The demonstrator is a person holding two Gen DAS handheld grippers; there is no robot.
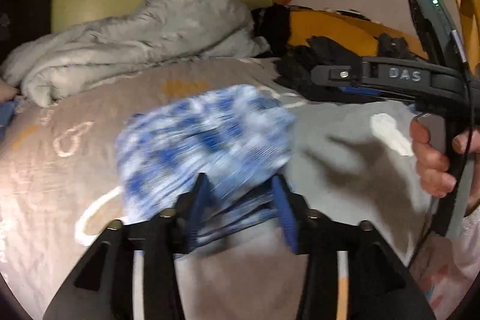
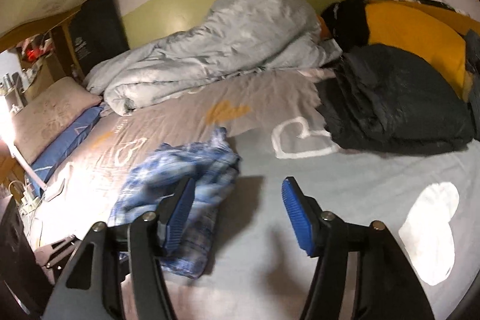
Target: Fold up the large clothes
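Left hand-held gripper (image 1: 240, 200): jaws apart, blue plaid garment (image 1: 204, 146) bunched between them on the bed (image 1: 345, 122), pads not clearly pressing. Right hand-held gripper (image 2: 237, 215): jaws apart, empty, garment just left of it. Risk: the loose bundle could slump and lose its fold. Only the left view shows the person's hand (image 1: 432, 158); only the right shows the dark folded pile (image 2: 399, 110) beyond the garment.

Both grippers are black with ribbed blue pads and silver screws on the arms behind the jaws. The right gripper (image 1: 390, 77) carries grey "DAS" lettering, a green light and a thin black cable by the hand (image 1: 432, 158).
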